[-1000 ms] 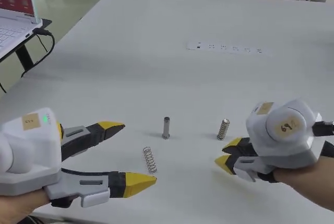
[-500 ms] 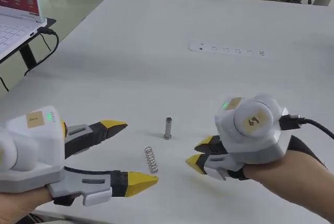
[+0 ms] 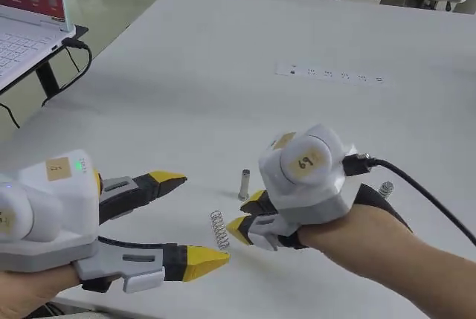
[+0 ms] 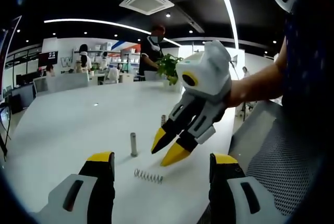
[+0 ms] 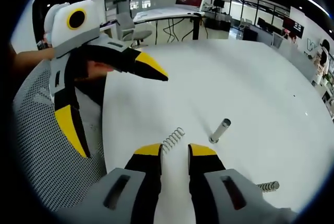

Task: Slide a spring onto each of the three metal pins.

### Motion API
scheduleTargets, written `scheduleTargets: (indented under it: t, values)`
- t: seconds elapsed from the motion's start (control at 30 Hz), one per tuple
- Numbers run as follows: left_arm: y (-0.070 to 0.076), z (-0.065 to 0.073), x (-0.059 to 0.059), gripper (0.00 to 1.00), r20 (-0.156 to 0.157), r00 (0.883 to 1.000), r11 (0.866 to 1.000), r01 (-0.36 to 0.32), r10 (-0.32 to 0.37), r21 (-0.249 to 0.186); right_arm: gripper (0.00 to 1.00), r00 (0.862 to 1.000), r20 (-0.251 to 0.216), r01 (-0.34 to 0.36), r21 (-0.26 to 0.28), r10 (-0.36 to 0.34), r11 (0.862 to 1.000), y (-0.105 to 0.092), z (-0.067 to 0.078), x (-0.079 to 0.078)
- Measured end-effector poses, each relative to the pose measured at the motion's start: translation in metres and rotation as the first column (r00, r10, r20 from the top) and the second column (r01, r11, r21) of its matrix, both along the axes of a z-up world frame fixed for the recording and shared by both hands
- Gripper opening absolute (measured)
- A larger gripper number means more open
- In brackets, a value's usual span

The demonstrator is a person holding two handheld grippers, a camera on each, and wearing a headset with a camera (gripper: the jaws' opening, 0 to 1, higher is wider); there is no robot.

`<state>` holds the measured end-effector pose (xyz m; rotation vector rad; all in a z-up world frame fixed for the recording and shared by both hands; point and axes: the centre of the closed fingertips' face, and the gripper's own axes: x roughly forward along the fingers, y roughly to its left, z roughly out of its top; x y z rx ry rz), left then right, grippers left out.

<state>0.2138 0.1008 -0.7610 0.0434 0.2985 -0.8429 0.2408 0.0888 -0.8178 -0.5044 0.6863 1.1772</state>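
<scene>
On the counter (image 3: 223, 73), a loose spring (image 3: 219, 229) lies beside the bare upright pin (image 3: 245, 184) — apparently the pickup step: the right hand-held gripper (image 3: 244, 215), jaws narrow and empty, must close on it; the left hand-held gripper (image 3: 202, 218) gapes wide.

White table (image 3: 223, 59): upright metal pin (image 3: 245, 184), loose spring (image 3: 219, 230) lying flat just beside it. Second spring (image 3: 385, 189) further right. Power strip (image 3: 335, 75) well apart, far side.
</scene>
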Motion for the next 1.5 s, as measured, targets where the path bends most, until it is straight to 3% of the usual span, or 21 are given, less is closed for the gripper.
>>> scheduleTargets:
  t: [0.33,0.73,0.93,1.23,1.5]
  values:
    - [0.0,0.0,0.0,0.7,0.001,1.0,1.0,0.002,-0.002,-0.002,0.19,0.997,-0.059,0.052,-0.012,-0.053,0.999,0.02,-0.009,0.007]
    - [0.0,0.002,0.001,0.7,0.006,1.0,1.0,-0.001,0.001,-0.005,0.21,0.988,-0.111,0.104,-0.071,-0.111,0.992,0.021,-0.025,0.013]
    - [0.0,0.001,0.002,0.7,0.007,1.0,1.0,-0.001,0.001,-0.005,0.2,0.976,-0.161,0.131,-0.103,-0.146,0.986,0.022,-0.033,0.011]
    - [0.001,0.001,0.002,0.7,0.009,1.0,1.0,-0.003,0.004,-0.011,0.19,0.978,-0.162,0.109,-0.119,-0.128,0.987,0.027,-0.037,0.008]
    - [0.001,0.002,0.002,0.7,0.011,1.0,1.0,-0.006,0.006,-0.014,0.18,0.989,-0.12,0.066,-0.147,-0.084,0.987,0.035,-0.038,0.009]
